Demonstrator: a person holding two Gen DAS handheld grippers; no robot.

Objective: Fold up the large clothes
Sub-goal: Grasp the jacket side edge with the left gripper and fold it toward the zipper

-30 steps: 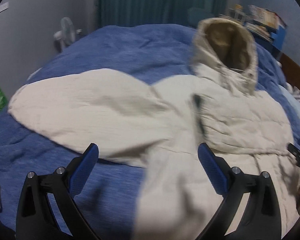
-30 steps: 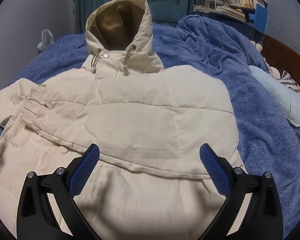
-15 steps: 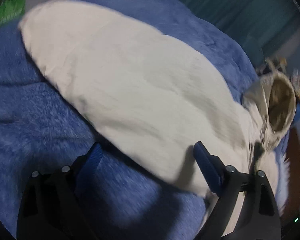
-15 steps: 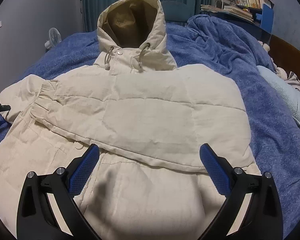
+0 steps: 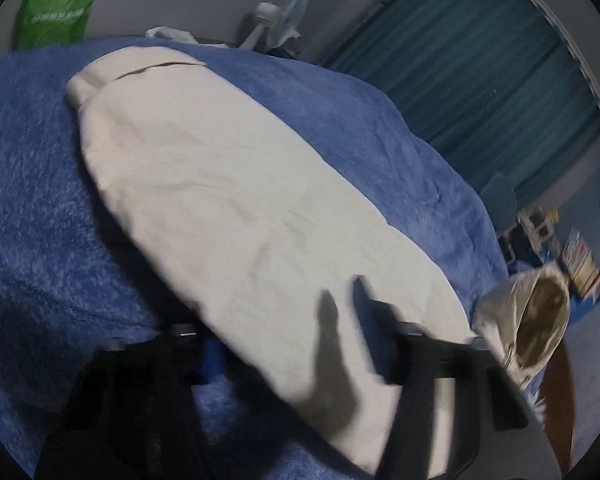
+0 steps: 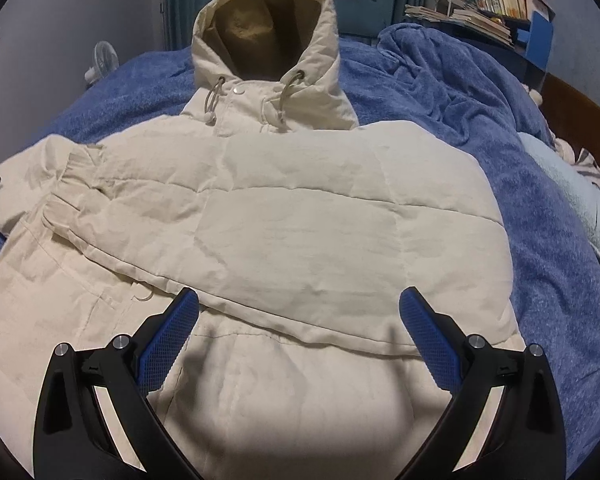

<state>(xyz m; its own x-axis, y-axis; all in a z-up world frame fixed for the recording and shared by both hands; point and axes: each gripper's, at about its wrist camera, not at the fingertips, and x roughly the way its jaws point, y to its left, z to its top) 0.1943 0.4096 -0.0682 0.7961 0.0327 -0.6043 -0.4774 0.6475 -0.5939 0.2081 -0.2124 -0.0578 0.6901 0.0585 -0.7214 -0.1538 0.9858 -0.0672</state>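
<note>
Blue bedspread [image 6: 479,128] under cream jacket [image 6: 300,220] — teal curtains [image 5: 479,80] behind.

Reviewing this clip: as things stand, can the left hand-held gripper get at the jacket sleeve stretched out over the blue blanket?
Probably yes. The left hand-held gripper is open and straddles the sleeve's near edge, one finger below it, one above. Nothing lies between them, though blur hides actual contact.
</note>
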